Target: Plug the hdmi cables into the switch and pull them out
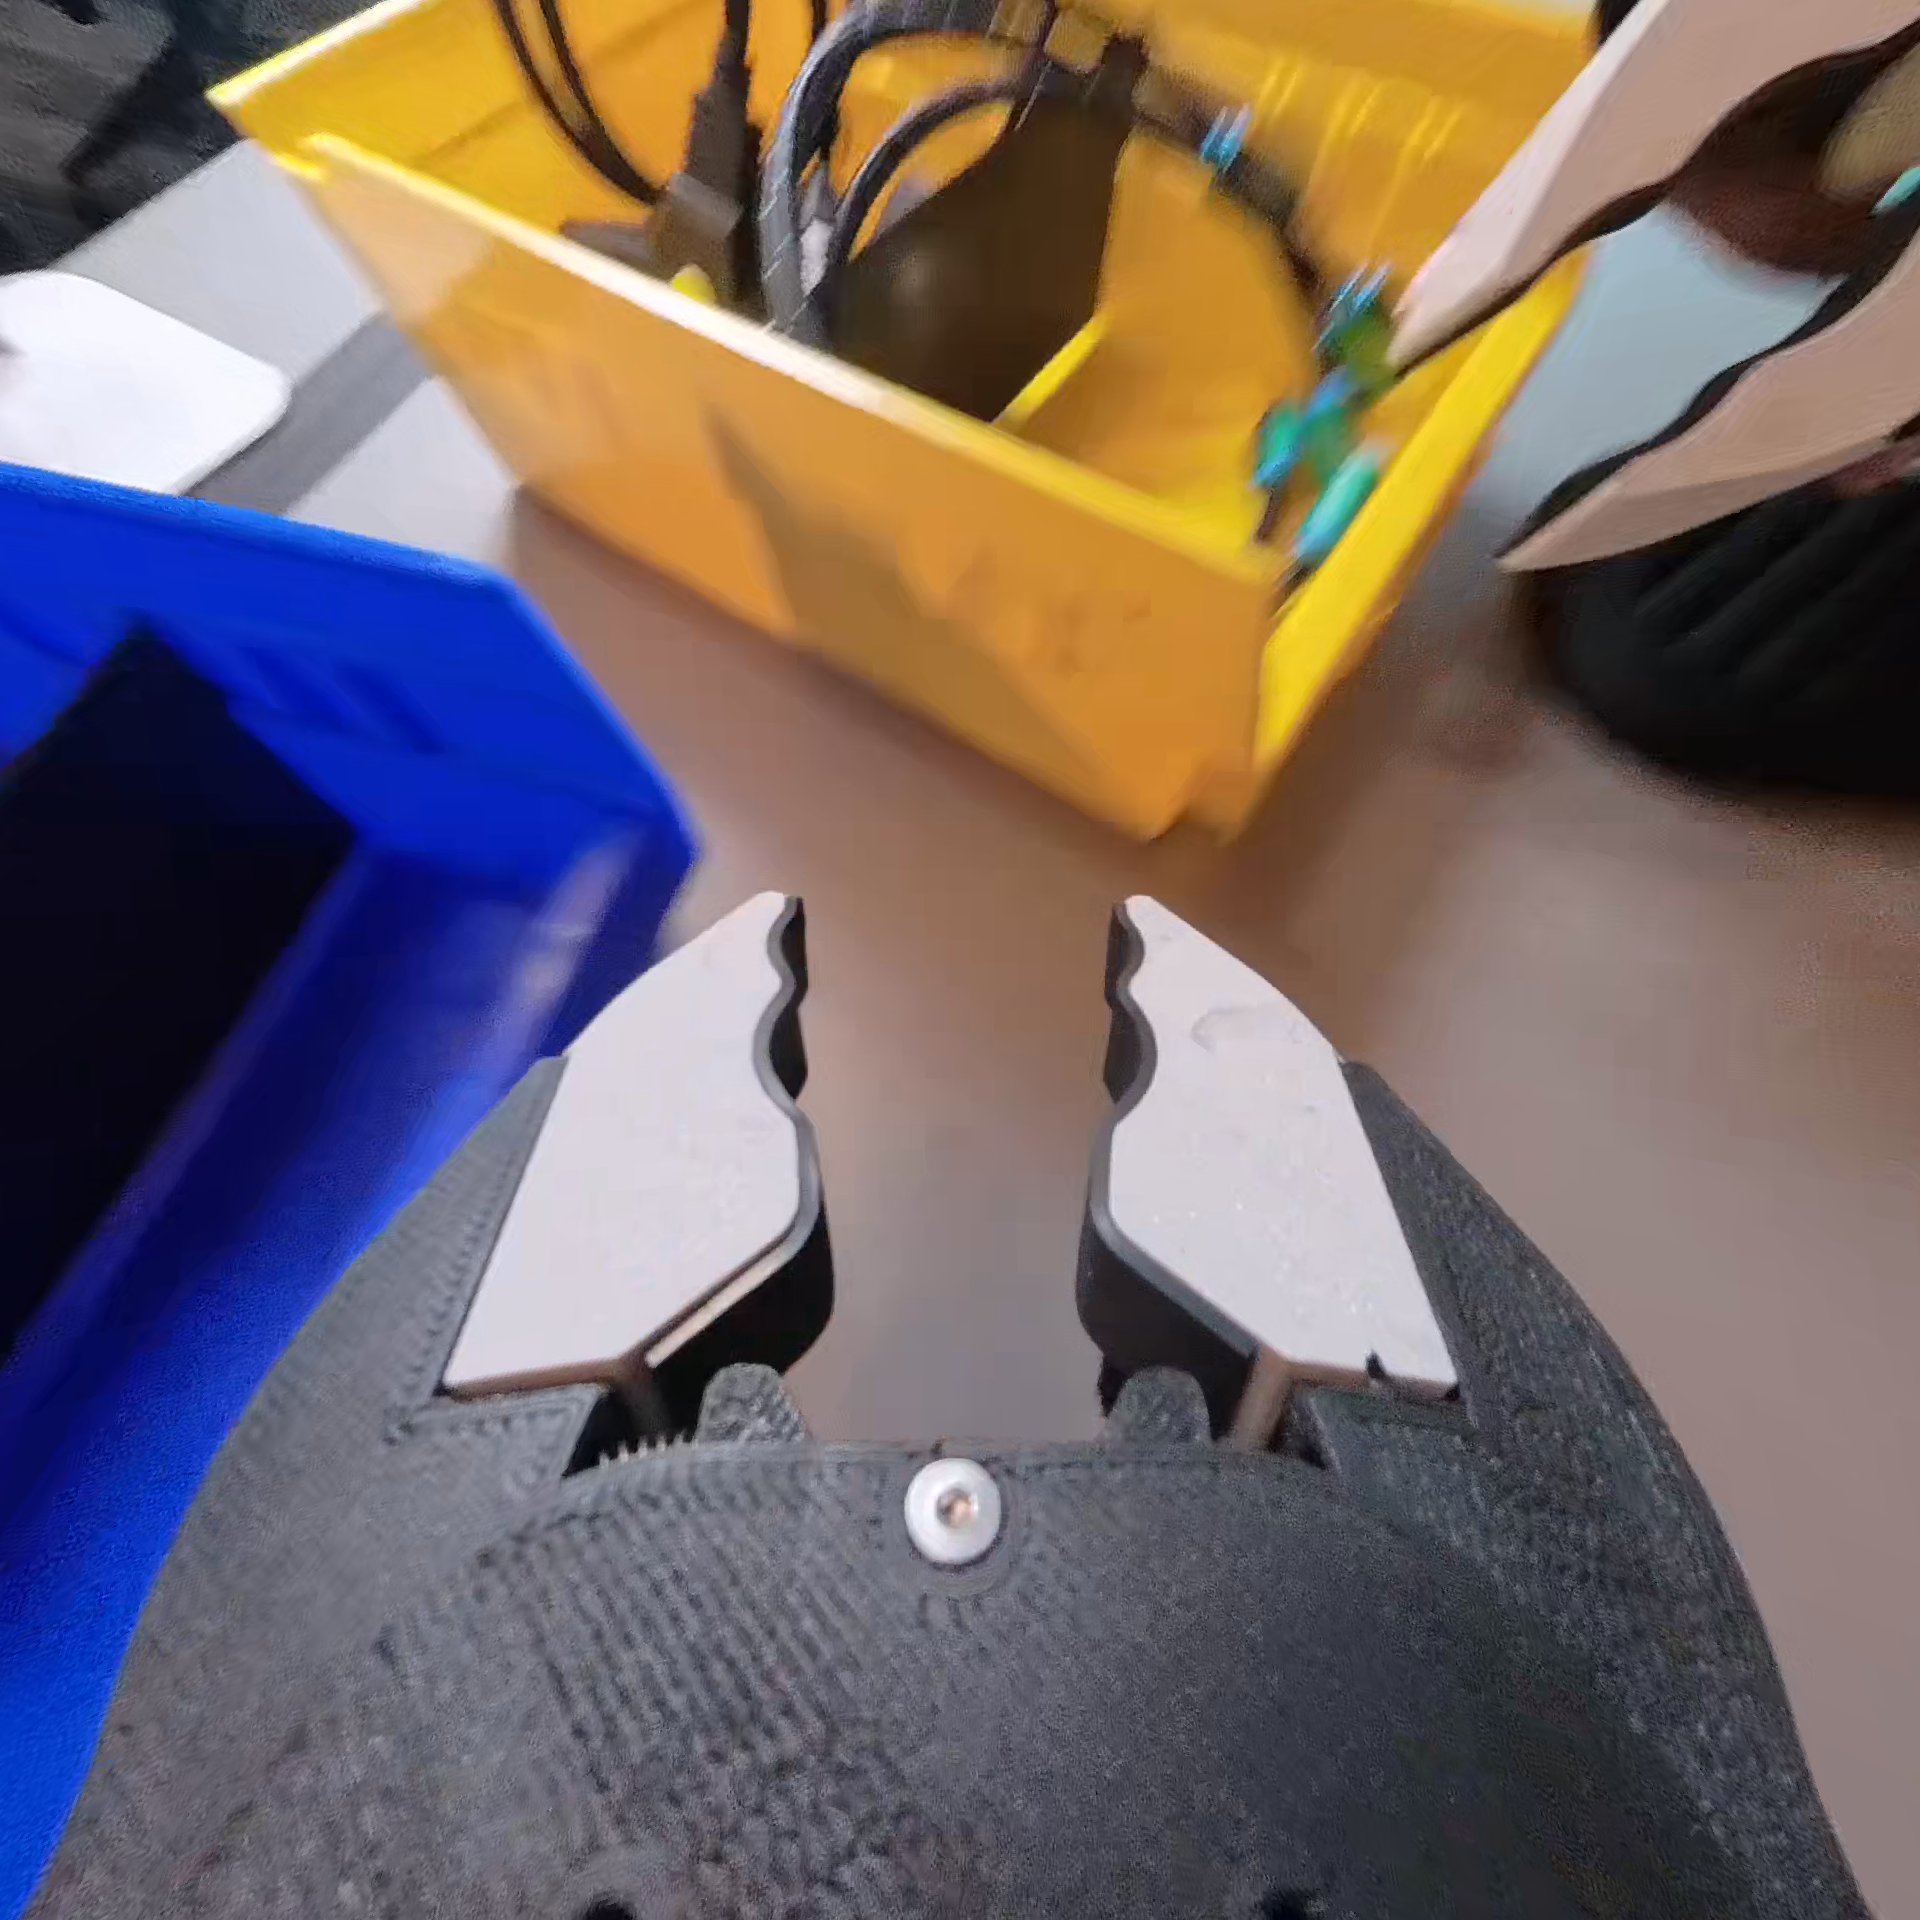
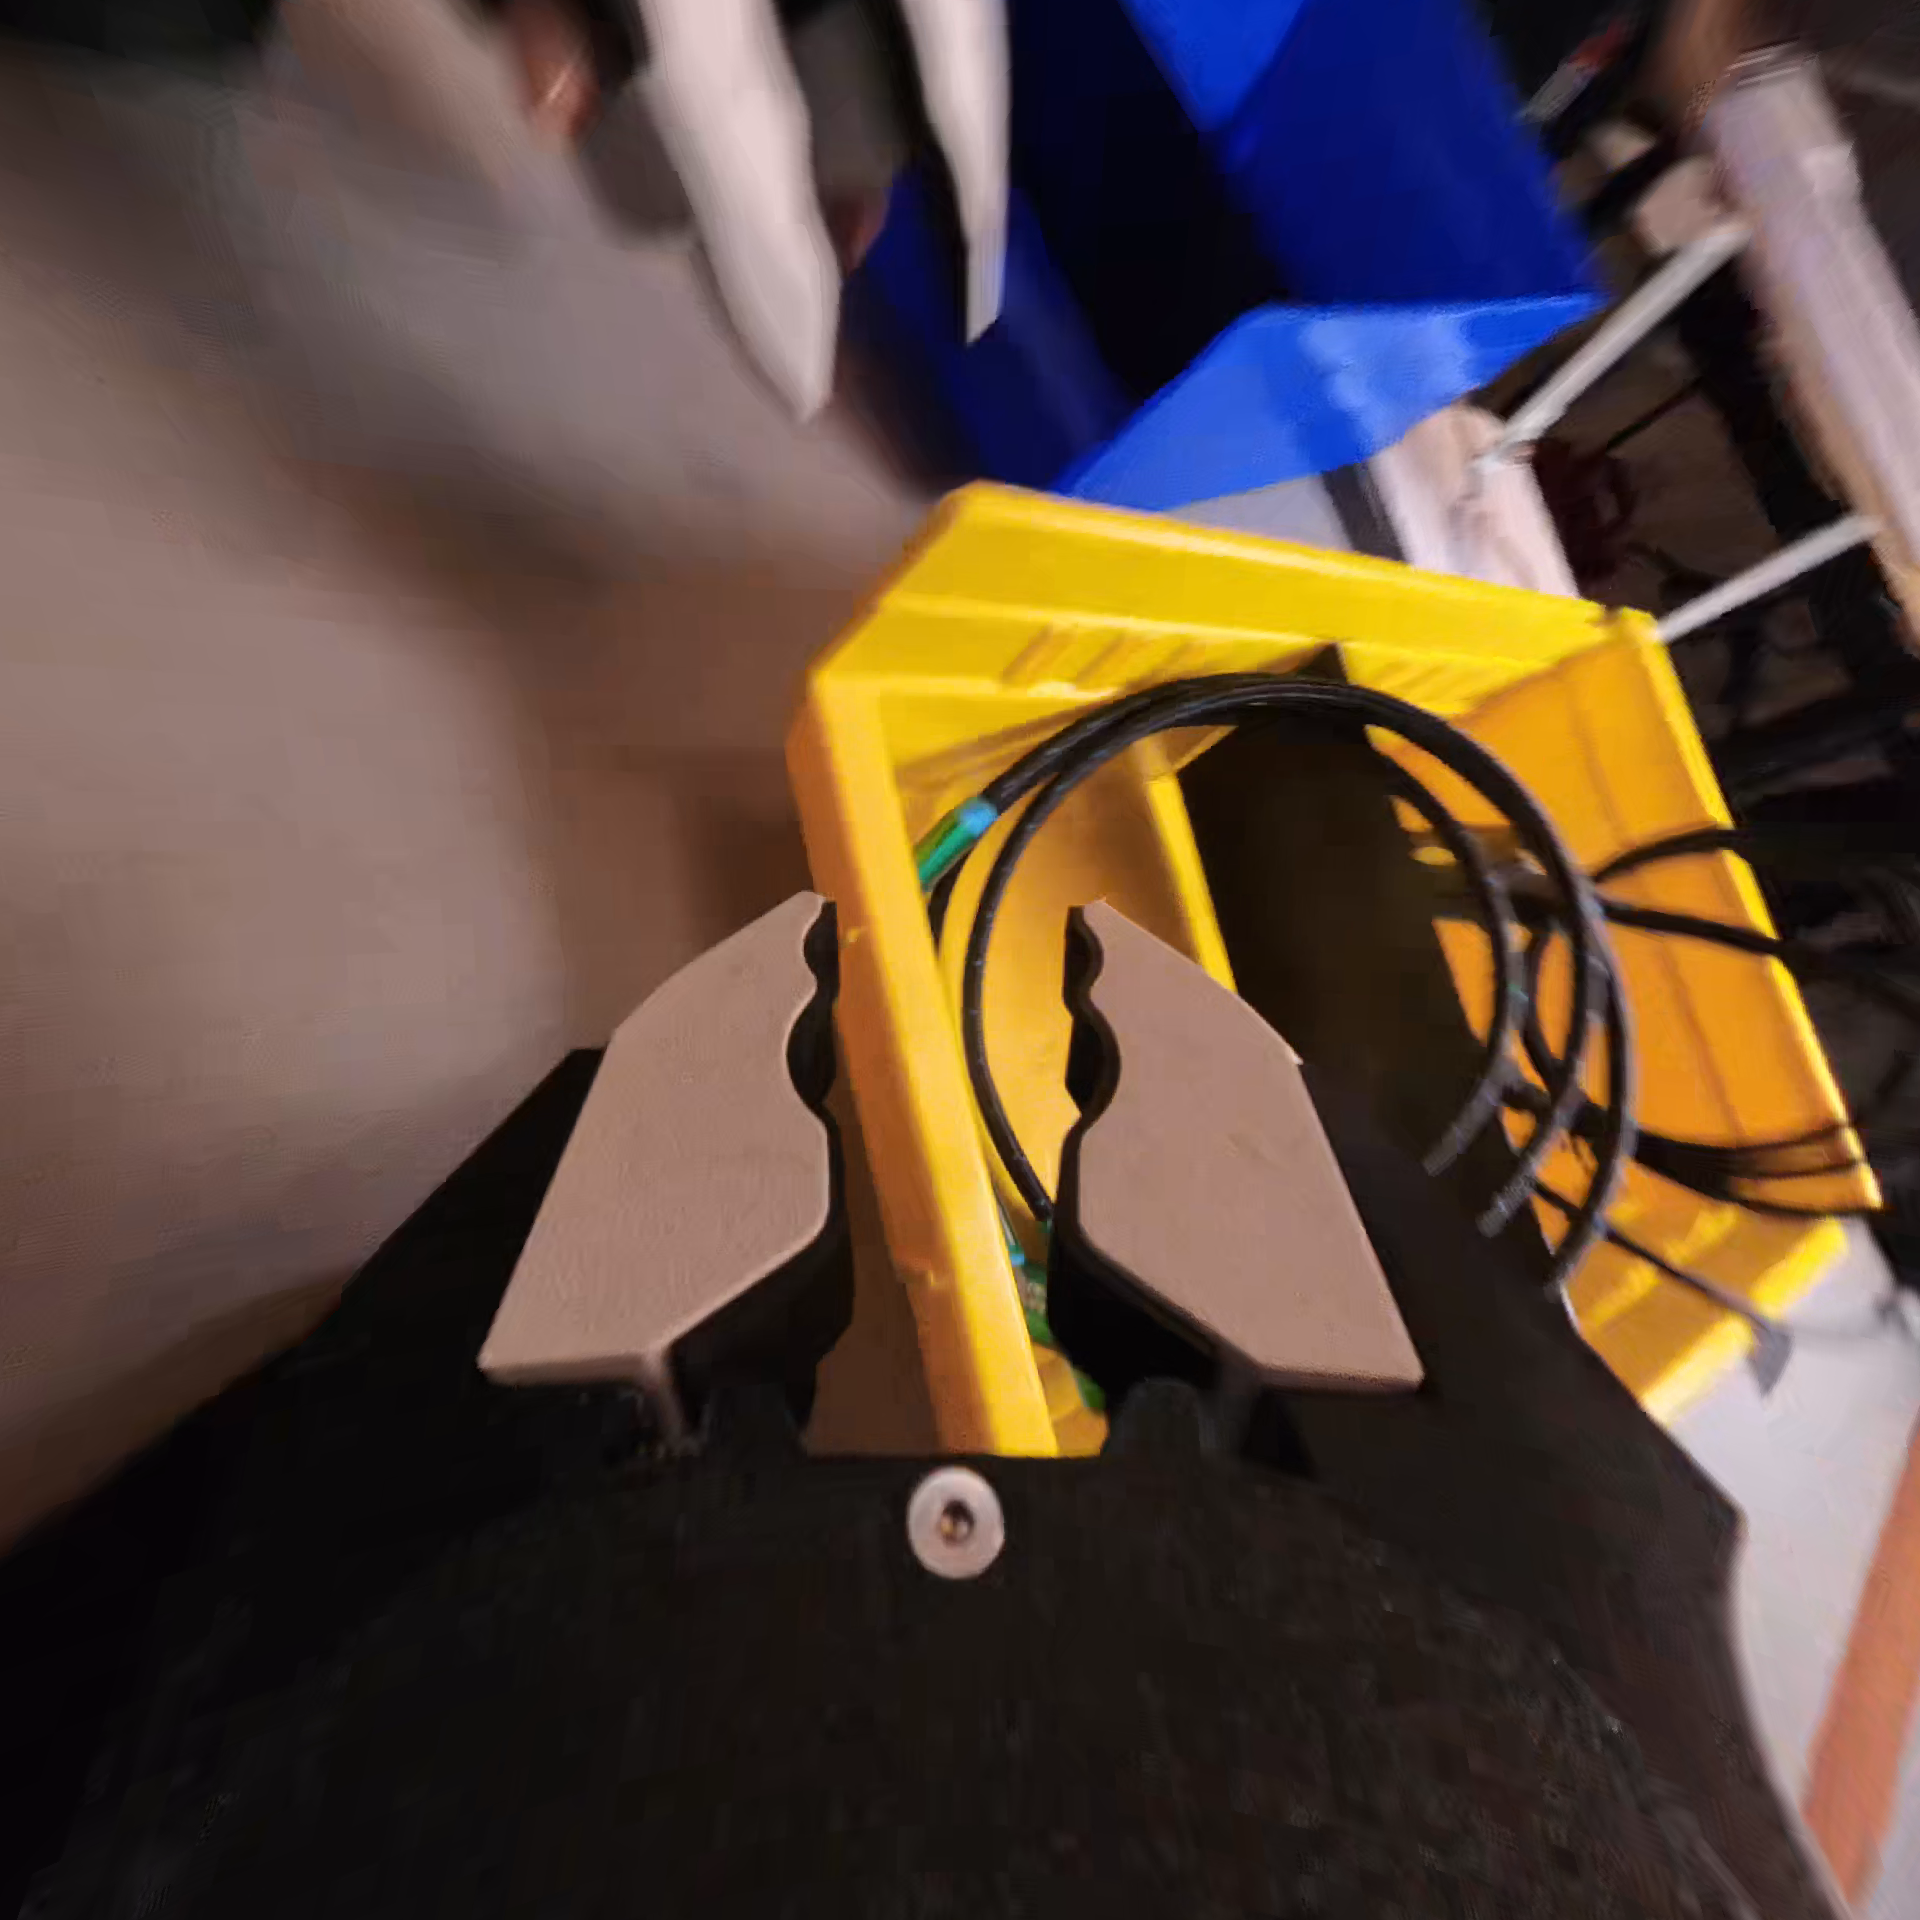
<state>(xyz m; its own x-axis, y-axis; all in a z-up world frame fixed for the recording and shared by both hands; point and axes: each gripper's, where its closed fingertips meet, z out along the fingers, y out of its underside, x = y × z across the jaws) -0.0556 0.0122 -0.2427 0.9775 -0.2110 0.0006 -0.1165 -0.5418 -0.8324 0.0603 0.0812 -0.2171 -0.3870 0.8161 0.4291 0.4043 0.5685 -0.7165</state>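
Note:
A yellow bin (image 1: pixel 935 582) stands on the brown table and holds looped black cables (image 1: pixel 800 208), a dark blurred object (image 1: pixel 987 270) and green-blue cable ends (image 1: pixel 1340 416). My left gripper (image 1: pixel 956 906) is open and empty above the table, short of the bin. My right gripper (image 2: pixel 945 909) is open and straddles the yellow bin's (image 2: pixel 1195 582) side wall, one finger outside and one inside by a black cable loop (image 2: pixel 1299 696). It also shows in the left wrist view (image 1: pixel 1449 452) at the bin's right corner. No switch can be made out.
A blue bin (image 1: pixel 312 644) stands close on the left of my left gripper; it also shows in the right wrist view (image 2: pixel 1351 343). A white flat object (image 1: pixel 104 384) lies at the far left. My left gripper (image 2: pixel 894 364) appears blurred at the top. Metal rods (image 2: pixel 1662 270) stand beyond the table.

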